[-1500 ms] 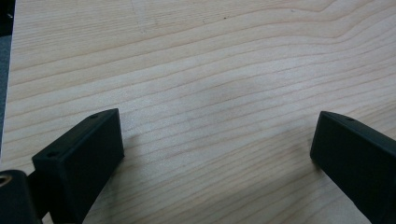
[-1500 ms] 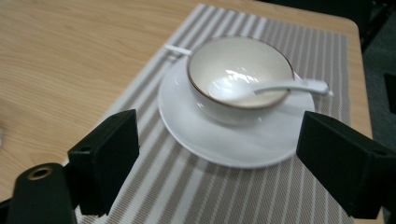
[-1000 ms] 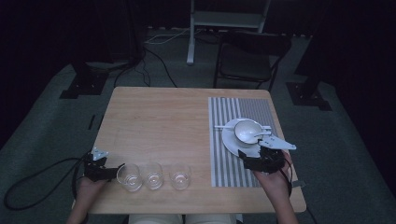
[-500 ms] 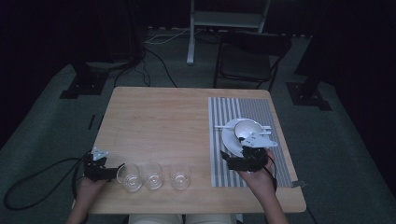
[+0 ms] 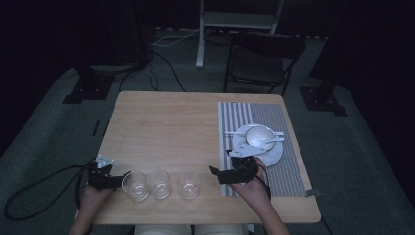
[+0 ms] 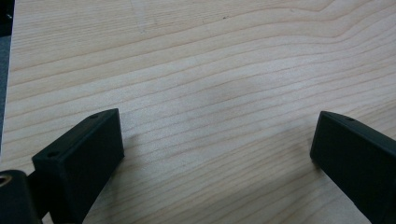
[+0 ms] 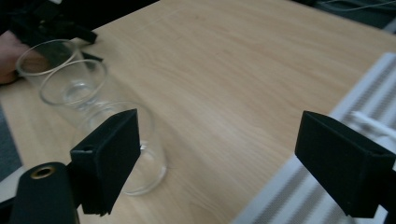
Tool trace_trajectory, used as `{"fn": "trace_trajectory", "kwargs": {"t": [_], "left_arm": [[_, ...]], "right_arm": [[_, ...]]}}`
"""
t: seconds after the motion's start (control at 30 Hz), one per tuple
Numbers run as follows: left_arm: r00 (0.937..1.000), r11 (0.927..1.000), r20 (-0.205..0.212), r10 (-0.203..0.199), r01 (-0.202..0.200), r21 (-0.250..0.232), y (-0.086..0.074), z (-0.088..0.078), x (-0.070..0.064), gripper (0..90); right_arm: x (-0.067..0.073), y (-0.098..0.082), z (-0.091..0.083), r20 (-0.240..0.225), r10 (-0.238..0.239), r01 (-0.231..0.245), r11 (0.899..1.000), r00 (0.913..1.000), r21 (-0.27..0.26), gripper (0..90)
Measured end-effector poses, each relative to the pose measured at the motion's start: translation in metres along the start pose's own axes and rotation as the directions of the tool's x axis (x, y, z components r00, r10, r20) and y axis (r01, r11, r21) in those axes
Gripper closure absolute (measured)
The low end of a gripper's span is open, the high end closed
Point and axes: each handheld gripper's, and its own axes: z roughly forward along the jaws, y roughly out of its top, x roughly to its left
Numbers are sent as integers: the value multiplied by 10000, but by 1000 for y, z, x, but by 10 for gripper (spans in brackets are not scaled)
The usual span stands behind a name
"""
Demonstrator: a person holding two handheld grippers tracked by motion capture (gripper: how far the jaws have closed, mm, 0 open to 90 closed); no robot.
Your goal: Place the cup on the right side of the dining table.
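Note:
Three clear glasses stand in a row near the table's front edge: left (image 5: pixel 135 186), middle (image 5: pixel 160 183), right (image 5: pixel 189 184). My left gripper (image 5: pixel 120 178) sits just left of the left glass, open, with bare wood between its jaws (image 6: pixel 215 154). My right gripper (image 5: pixel 220 164) hovers right of the row, open and pointing left. In the right gripper view the nearest glass (image 7: pixel 144 154) stands partly behind my left jaw, apart from the right gripper (image 7: pixel 224 158), and the other two glasses (image 7: pixel 74 91) line up behind it.
A striped placemat (image 5: pixel 288 171) lies on the table's right side, bearing a white plate (image 5: pixel 274 156) with a bowl (image 5: pixel 259 134) and a spoon. The placemat's edge (image 7: pixel 289 196) shows under my right jaw. A chair (image 5: pixel 259 63) stands beyond the table.
My right gripper has moved left off the plate and placemat toward the row of glasses and turned to face them. The left gripper has stayed put.

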Motion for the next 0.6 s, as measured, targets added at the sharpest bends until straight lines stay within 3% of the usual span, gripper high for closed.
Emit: {"fn": "trace_trajectory", "kwargs": {"t": [0.1,0.13,0.3,0.6], "left_arm": [[10000,10000,1,-7,7,-4,0,0,0,31],[10000,10000,1,-4,4,-2,0,0,0,31],[10000,10000,5,0,0,-2,0,0,0,31],[10000,10000,12,1,-1,5,0,0,0,31]], "right_arm": [[4,0,6,-201,-93,94,9999,9998,61,137],[10,1,11,-519,-121,126,9999,9986,111,137],[20,2,18,-833,-310,325,9993,9960,175,138],[38,-4,40,-1645,-341,456,9967,9858,668,137]]}}
